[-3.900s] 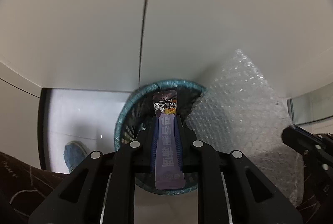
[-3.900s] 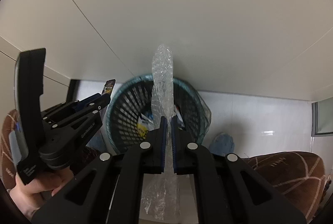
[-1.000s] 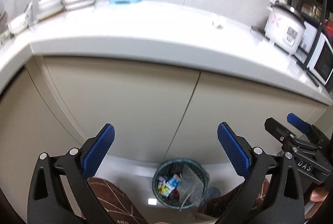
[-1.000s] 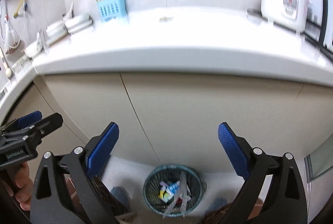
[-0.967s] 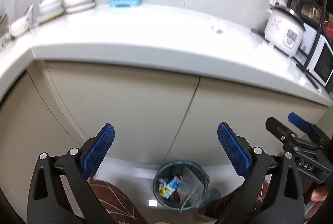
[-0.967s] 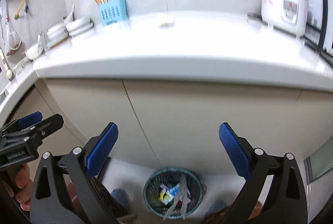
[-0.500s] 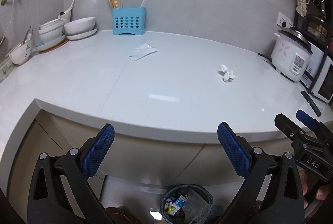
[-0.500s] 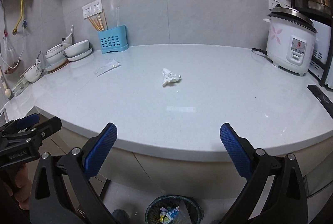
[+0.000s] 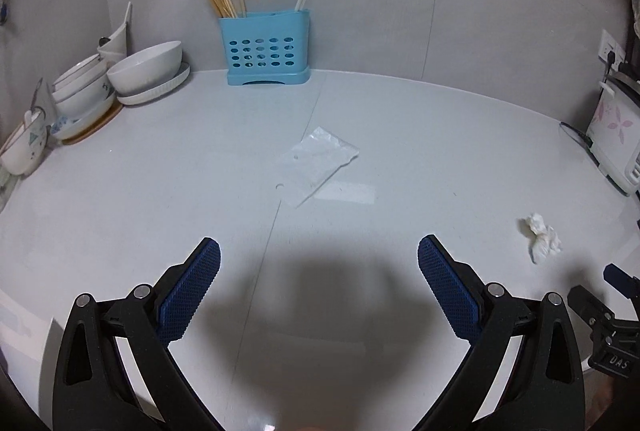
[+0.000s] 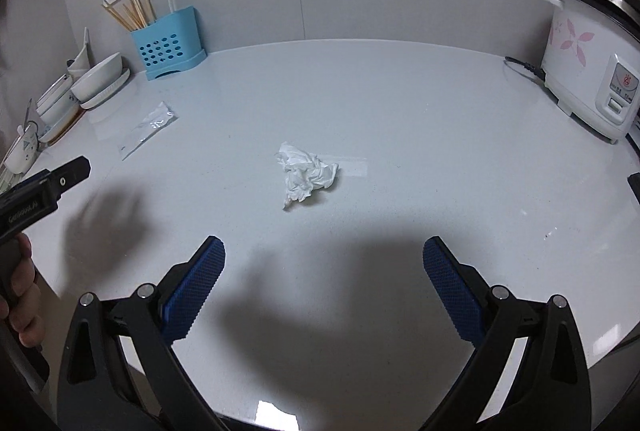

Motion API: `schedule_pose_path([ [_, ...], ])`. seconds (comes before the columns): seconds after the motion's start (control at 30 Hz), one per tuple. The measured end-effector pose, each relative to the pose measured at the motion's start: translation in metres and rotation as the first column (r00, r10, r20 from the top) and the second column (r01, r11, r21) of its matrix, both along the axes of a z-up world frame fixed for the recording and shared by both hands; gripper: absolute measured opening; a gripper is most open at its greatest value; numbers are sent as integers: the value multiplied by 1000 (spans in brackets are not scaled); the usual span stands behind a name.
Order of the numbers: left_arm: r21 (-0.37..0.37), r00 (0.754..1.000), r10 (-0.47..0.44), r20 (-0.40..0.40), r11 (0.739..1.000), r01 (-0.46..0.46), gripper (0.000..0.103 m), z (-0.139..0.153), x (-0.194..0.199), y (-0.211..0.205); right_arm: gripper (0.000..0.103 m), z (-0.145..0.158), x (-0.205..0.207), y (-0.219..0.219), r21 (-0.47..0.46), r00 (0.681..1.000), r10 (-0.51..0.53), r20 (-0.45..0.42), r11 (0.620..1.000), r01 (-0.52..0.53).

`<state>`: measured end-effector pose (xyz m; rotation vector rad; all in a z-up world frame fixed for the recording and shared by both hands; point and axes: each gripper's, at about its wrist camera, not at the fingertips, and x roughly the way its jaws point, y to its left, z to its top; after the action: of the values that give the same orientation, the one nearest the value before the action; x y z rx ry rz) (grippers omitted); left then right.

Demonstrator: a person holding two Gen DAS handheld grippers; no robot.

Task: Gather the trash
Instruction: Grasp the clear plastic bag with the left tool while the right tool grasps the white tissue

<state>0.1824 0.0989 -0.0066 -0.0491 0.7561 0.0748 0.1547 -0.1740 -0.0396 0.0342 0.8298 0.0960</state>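
A clear plastic wrapper (image 9: 316,165) lies flat on the white counter (image 9: 160,191), straight ahead of my left gripper (image 9: 319,263), which is open and empty above the counter. The wrapper also shows in the right wrist view (image 10: 148,129). A crumpled white tissue (image 10: 306,173) lies ahead of my right gripper (image 10: 323,263), which is open and empty. The tissue also shows at the right of the left wrist view (image 9: 540,237). The trash basket is out of view.
A blue utensil holder (image 9: 266,49) with chopsticks stands at the back wall. Stacked bowls and plates (image 9: 120,79) sit at the back left. A white rice cooker (image 10: 588,71) stands at the right, with its cord behind it.
Both grippers let go of the sachet and bubble wrap into the basket, opened, rose from the floor to above the counter, and moved closer to the wrapper and the tissue.
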Motion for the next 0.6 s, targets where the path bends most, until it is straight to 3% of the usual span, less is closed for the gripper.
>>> schedule_pose_path([
  [0.3,18,996,9,-86,1000,-7,97,-20,95,13,95,-14,50,9,-16,997,-10,-80,1000,8],
  [0.6,1,984,10,-177,1000,-10,96,-52,137,19,88,-25,76,18,-24,994,-23,-109,999,21],
])
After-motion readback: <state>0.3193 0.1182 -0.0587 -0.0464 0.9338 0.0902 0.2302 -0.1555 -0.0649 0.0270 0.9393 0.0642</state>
